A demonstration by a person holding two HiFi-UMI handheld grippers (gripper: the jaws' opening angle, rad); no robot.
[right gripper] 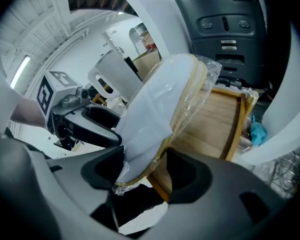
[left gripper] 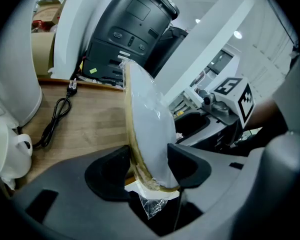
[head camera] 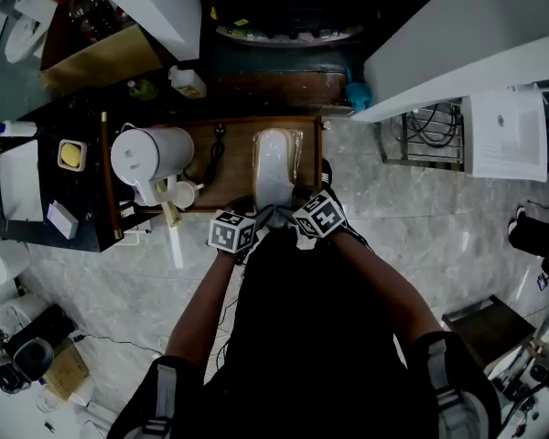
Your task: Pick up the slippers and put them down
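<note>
Slippers [head camera: 274, 165] white, plastic-wrapped, tan-edged; left hand-held gripper [left gripper: 149, 164], right hand-held gripper [right gripper: 146, 169] both pinching heel.

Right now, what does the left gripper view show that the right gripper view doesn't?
Only the left gripper view: a black cable with its plug, lying on the wood. Only the right gripper view: a teal object just beyond the rim of the wooden tray. Both: the wrapped slippers, pinched at the near end by the left gripper and the right gripper, with the black machine behind.
</note>
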